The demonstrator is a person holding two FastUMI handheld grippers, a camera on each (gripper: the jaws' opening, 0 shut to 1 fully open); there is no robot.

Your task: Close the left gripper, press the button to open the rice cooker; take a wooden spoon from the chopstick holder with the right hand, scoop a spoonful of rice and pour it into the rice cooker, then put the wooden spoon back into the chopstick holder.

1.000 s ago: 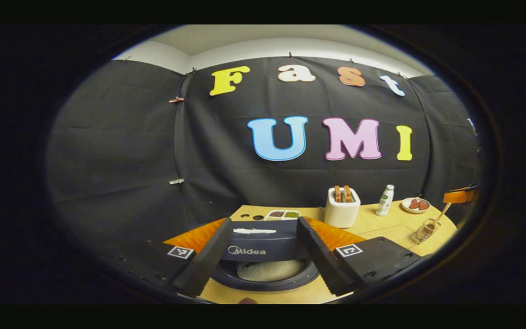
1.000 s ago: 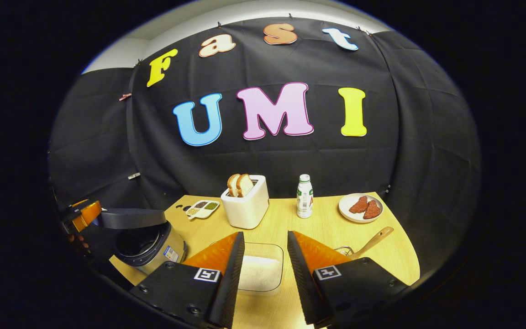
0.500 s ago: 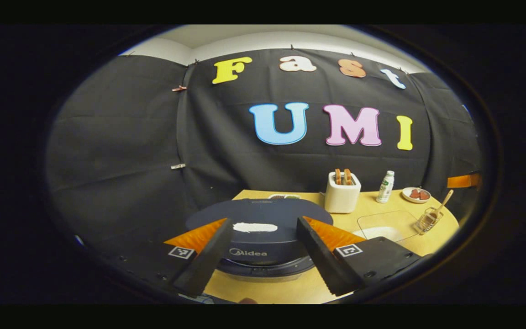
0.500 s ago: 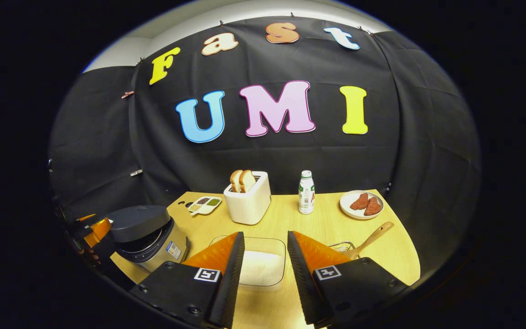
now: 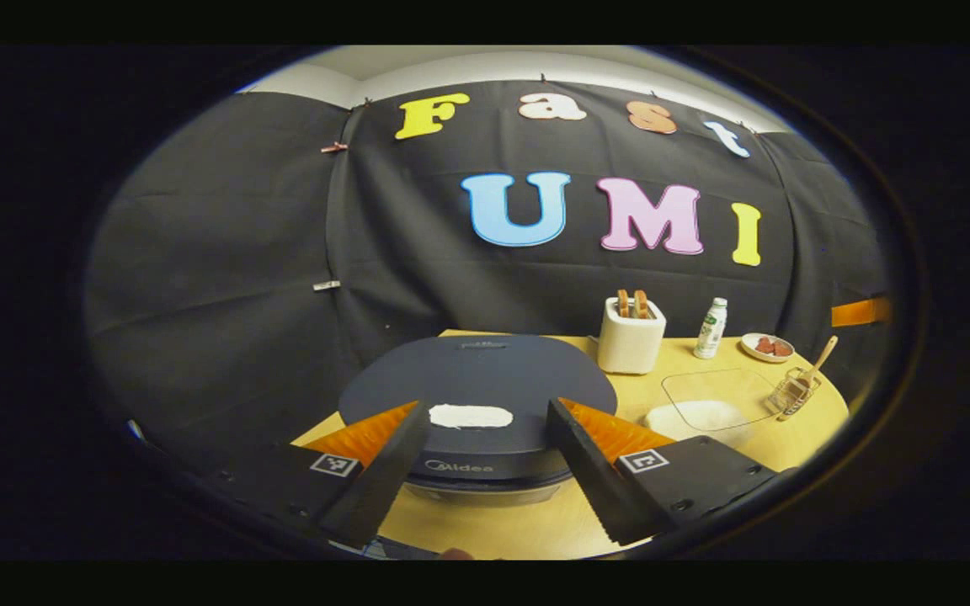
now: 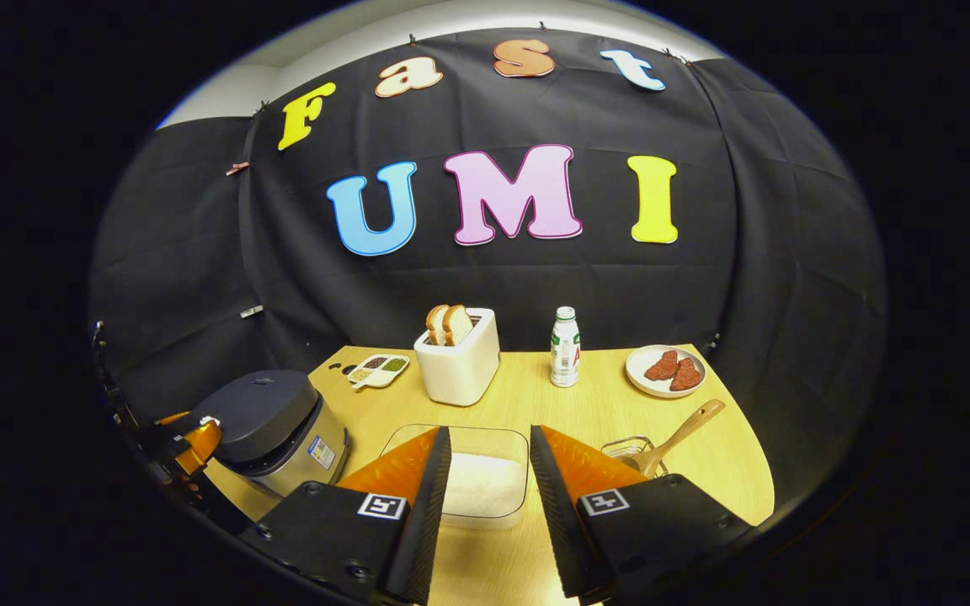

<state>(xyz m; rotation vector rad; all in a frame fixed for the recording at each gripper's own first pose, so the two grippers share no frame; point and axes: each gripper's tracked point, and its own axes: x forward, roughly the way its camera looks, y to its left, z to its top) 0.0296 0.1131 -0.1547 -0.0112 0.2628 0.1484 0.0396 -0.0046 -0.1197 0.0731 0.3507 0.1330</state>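
Observation:
The dark rice cooker [image 5: 477, 379] sits right in front of my left gripper [image 5: 487, 407], its lid lying flat and down. The white button [image 5: 470, 416] on the lid's front edge shows between the open fingers, which stand on either side of it without touching. In the right gripper view the cooker [image 6: 270, 417] is at the left with the left gripper [image 6: 186, 438] against its front. My right gripper [image 6: 489, 433] is open and empty above the clear rice container [image 6: 485, 488]. The wooden spoon [image 6: 679, 436] leans in the wire chopstick holder [image 6: 626, 448] just to the right.
A white toaster [image 6: 458, 366] with bread, a small bottle [image 6: 564, 347], a plate of meat [image 6: 666, 370] and a divided dish of grains [image 6: 377, 369] stand along the back of the wooden table [image 6: 586, 412]. The table's right edge lies close beyond the holder.
The rice cooker's lid has dropped from raised, with the rice inside showing, to flat down. The left gripper has stayed open in front of it. The right gripper has drawn back slightly.

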